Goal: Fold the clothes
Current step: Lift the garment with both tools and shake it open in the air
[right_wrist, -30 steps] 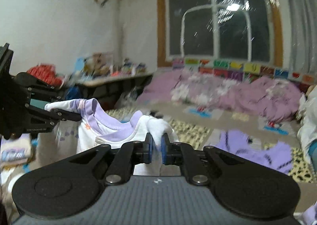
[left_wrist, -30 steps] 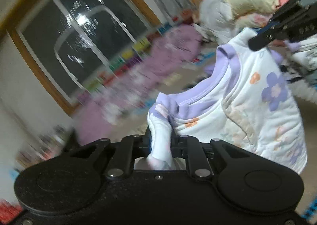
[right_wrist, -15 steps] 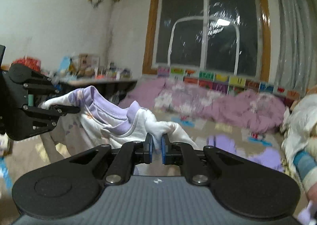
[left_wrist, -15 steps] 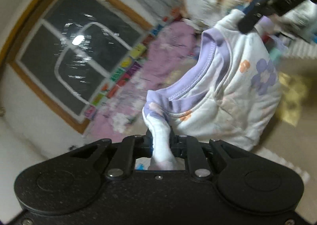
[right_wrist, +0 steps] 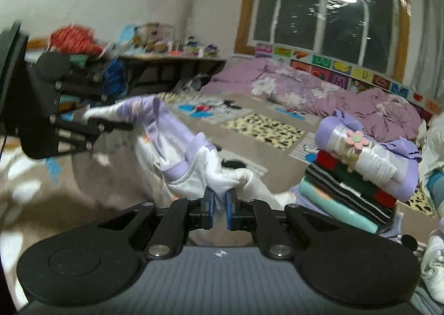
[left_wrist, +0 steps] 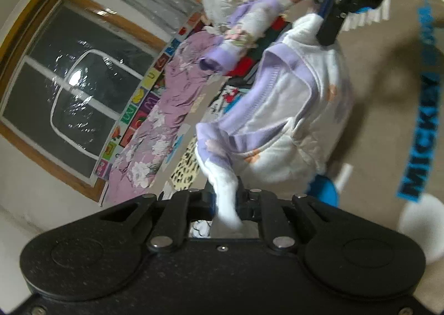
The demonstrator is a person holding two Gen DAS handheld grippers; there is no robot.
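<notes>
**White top held up by both shoulders above the mat**

The white top (left_wrist: 291, 109) with the purple neckband hangs in the air between the two tools, above the tan play mat (left_wrist: 388, 71) and not resting on it. The left gripper (left_wrist: 226, 198) is closed on a bunch of white cloth at one shoulder; the right gripper (right_wrist: 219, 200) is closed on the cloth at the other. A stack of folded clothes (right_wrist: 358, 176) sits just to the right of the top.

What could go wrong, as I judge it: each tool pinches only a small fold of soft cloth, so a quick swing or a tug sideways could pull a shoulder free and drop that side in a heap. The top hangs slack and creased between the grips, so laid down like this it would likely land wrinkled. The stack is near, and a low hem or sleeve could brush it and tip it.

The left tool is rolled hard to one side, its view strongly tilted. The right tool sits close to level, pointing across the mat toward the window (right_wrist: 319, 12).
</notes>
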